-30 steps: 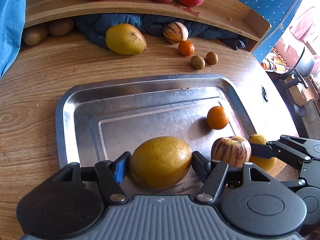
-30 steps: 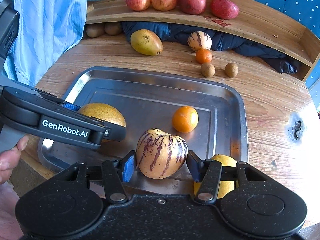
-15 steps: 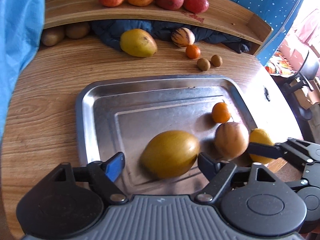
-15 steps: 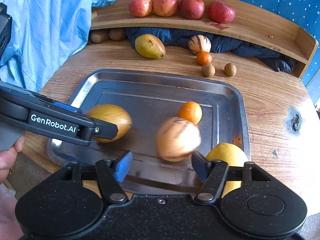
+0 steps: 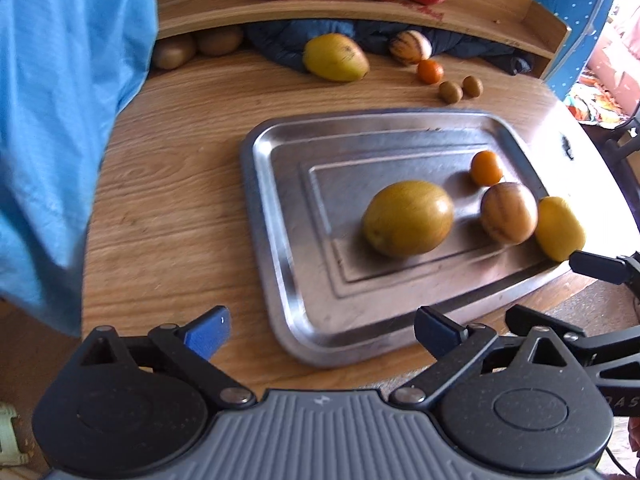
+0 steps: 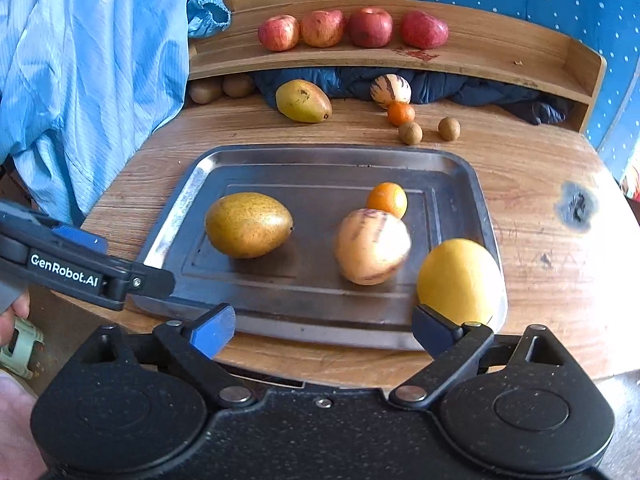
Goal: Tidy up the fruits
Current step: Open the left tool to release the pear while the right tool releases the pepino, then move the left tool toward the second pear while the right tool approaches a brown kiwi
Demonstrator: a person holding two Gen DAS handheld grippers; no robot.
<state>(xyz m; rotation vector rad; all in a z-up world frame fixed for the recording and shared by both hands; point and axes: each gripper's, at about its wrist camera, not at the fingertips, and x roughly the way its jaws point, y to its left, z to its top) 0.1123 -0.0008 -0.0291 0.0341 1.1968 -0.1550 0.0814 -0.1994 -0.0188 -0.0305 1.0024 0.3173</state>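
Note:
A metal tray [image 6: 320,160] [image 5: 272,208] on the round wooden table holds a yellow-brown mango [image 6: 248,225] [image 5: 408,218], a striped melon-like fruit [image 6: 372,246] [image 5: 509,212], a small orange [image 6: 387,199] [image 5: 486,167] and a yellow lemon [image 6: 460,278] [image 5: 559,227] at its near right corner. My left gripper [image 5: 322,334] is open, back from the tray's near edge, empty. Nothing sits between the spread fingers of my open right gripper [image 6: 324,330], which is also drawn back; the lemon sits just beyond its right finger.
Behind the tray lie a second mango [image 6: 303,101], a striped fruit [image 6: 390,90], an orange [image 6: 401,113] and two small brown fruits [image 6: 410,133]. Several red apples [image 6: 352,28] line a wooden shelf [image 6: 500,52]. Blue cloth [image 6: 80,80] hangs at left.
Both grippers let go of their fruits, the left the mango and the right the striped fruit, and pulled back off the tray. The fruits now rest on the tray.

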